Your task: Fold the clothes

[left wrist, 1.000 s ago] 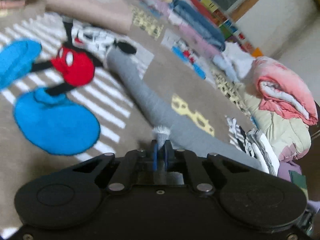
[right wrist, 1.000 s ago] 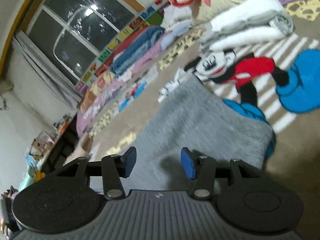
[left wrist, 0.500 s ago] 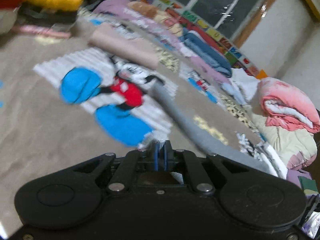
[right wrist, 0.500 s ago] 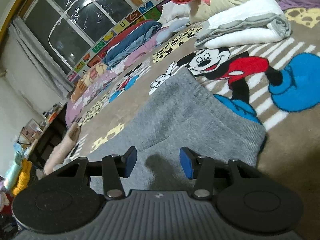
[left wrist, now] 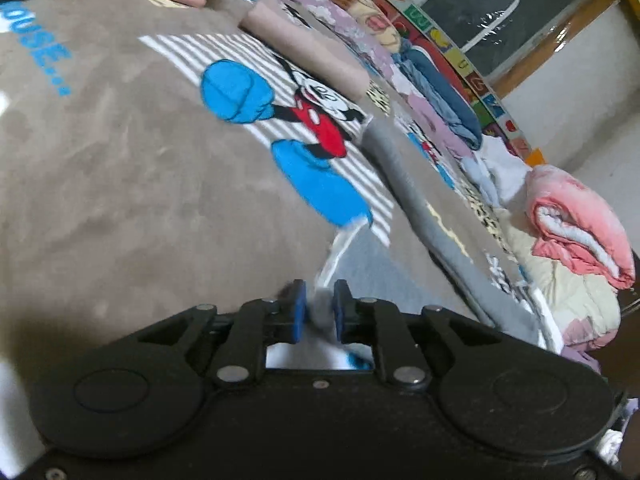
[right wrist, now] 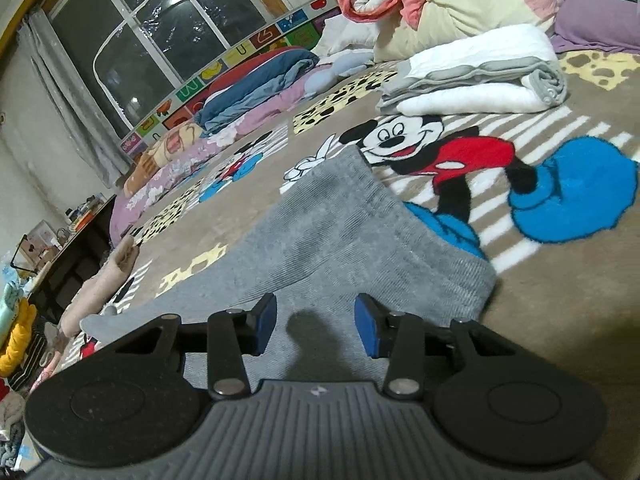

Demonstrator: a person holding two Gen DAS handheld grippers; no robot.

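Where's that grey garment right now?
The grey garment lies spread on the Mickey Mouse rug, just ahead of the open right gripper. In the left view, its edge sits between the left gripper fingers.
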